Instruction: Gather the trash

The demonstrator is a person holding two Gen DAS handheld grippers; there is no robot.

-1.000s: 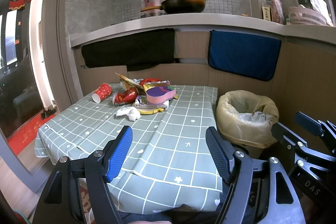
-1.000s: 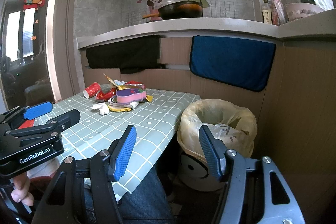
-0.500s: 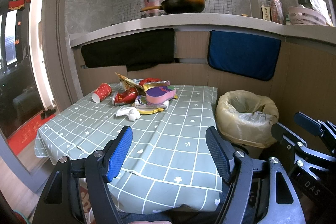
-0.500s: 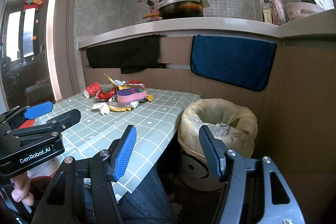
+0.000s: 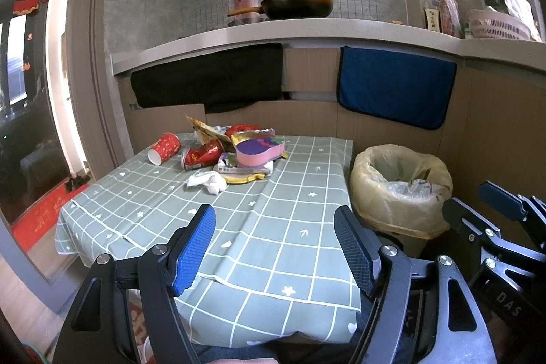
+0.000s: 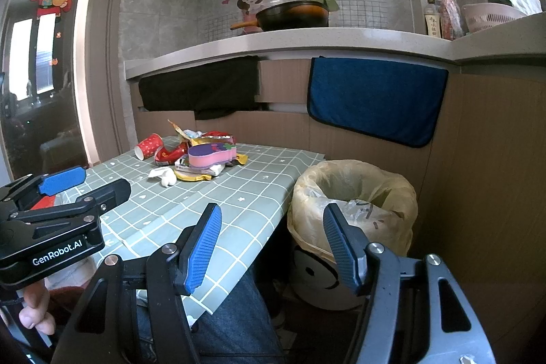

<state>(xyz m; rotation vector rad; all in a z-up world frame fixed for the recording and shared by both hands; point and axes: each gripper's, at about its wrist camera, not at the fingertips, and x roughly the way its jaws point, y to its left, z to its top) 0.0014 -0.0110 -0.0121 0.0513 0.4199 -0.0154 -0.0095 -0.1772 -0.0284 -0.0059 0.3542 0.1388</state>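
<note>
**Both grippers poised at near edge, trash heap waiting across the desk**

Nearest the lens in each wrist view: left gripper point(image 5: 274, 248) and right gripper point(image 6: 271, 244), fingers spread wide and holding nothing. Left hovering above the near edge of the desk point(image 5: 273, 227), draped in a green checked cloth; right hanging off the desk's right side, above the bin.

Just past the right gripper, on the floor beside the desk: a trash bin point(image 6: 353, 193) lined with a yellowish bag, mouth open, some clear plastic already inside.

Farther out, bare cloth, then the trash itself, clustered at the far end of the desk, well apart from both grippers. Closest of the heap: a crumpled white tissue point(image 5: 208, 181), soft and near weightless, best pinched at its bulkiest fold. Behind it, a pile of flat foil wrappers point(image 5: 240, 174), likely slippery and thin, probably needing an edge grip where one lifts off the cloth. On top, a pink and purple carton point(image 5: 259, 152), seemingly stiff enough for a grip across its sides. To the left, a crushed red can point(image 5: 201, 154) and a red paper cup point(image 5: 164, 147) lying on its side, mouth toward the camera; both light and apt to roll, the cup easily flattened, so a gentle close across the rim or body judged safest.

Beyond, the wooden counter front with a black cloth and a blue towel point(image 5: 396, 91).
</note>
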